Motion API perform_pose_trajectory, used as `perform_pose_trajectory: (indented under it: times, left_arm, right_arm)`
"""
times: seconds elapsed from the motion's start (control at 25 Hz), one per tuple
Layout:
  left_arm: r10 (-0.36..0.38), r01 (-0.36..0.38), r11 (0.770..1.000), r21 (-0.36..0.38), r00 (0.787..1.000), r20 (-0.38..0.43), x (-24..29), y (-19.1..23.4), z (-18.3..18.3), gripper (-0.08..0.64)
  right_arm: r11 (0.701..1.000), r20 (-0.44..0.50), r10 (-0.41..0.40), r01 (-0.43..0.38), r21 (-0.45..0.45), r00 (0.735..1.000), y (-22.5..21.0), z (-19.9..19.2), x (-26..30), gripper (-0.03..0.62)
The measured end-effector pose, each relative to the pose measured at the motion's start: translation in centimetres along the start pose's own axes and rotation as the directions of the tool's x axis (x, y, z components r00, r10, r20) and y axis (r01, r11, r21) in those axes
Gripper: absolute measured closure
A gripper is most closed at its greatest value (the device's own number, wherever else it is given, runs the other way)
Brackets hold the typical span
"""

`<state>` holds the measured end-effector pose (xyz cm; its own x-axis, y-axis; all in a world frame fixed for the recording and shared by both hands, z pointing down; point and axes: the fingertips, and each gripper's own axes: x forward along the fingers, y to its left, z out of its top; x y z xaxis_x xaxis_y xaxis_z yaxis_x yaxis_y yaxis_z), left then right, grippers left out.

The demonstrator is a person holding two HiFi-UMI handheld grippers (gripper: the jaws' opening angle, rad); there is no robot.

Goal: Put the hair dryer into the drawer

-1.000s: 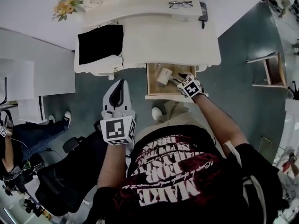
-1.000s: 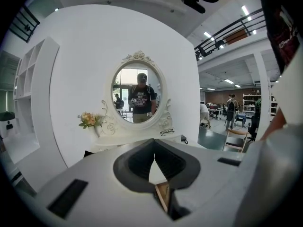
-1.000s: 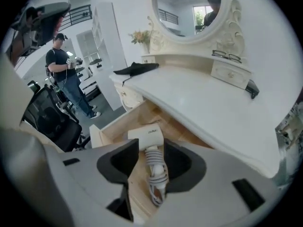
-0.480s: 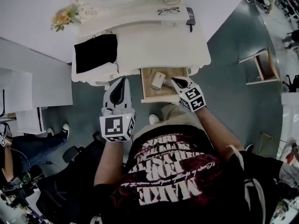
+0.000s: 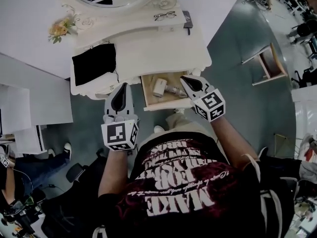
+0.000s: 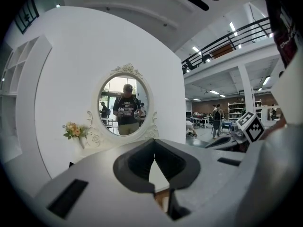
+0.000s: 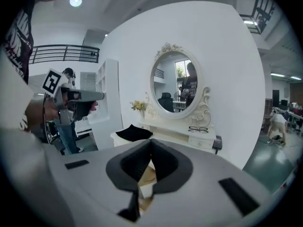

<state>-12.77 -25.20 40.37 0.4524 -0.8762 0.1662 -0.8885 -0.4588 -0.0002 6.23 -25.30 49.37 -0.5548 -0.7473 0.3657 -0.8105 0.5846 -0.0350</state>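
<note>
Jaws of the right gripper [image 7: 151,143] are pressed together with nothing pinched between them. Jaws of the left gripper [image 6: 154,143] are likewise closed on nothing.

In the head view the right gripper's tip lies over the right-hand end of the open light-wood drawer [image 5: 147,94], while the left gripper points at the front edge of the white dressing-table surface [image 5: 163,48], just left of that drawer. The two grippers are apart, one on each side of the drawer.

The white hair dryer [image 5: 159,87] lies inside the drawer, toward its left half, clear of both grippers. The drawer stands pulled out from under the surface's front edge, right of the middle.

A square black cloth [image 5: 94,61] lies at the front left corner of the surface. Dark-rimmed glasses [image 5: 163,16] rest by the rear edge towards the right, below the oval white-framed mirror [image 7: 177,79]. A small bunch of yellow and pink flowers [image 5: 59,29] sits at the rear left corner.
</note>
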Motion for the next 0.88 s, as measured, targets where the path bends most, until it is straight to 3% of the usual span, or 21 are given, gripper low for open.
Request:
perform_pose_trajectory:
  times: [0.28,0.56,0.76,0.88]
  left_arm:
    - [-0.054,0.054,0.998,-0.007,0.998,0.026,0.6,-1.9,1.2,0.554]
    - [-0.134,0.132,0.991,0.035,0.990,0.053,0.7,-4.6,2.0,0.555]
    - [-0.162,0.159,0.985,0.074,0.986,0.040,1.3,-6.8,2.2,0.555]
    - [-0.185,0.181,0.982,0.058,0.979,0.087,1.9,-8.5,3.4,0.555]
  right_arm:
    - [1.000,0.082,-0.031,0.031,0.006,0.996,0.2,4.5,-4.6,0.588]
    - [0.998,0.116,-0.068,0.069,-0.001,0.991,-0.9,6.4,-7.7,0.588]
    - [0.998,0.143,-0.057,0.054,0.026,0.988,-2.7,6.9,-8.2,0.588]
    - [0.998,0.165,-0.036,0.028,0.055,0.986,-4.4,7.3,-8.3,0.589]
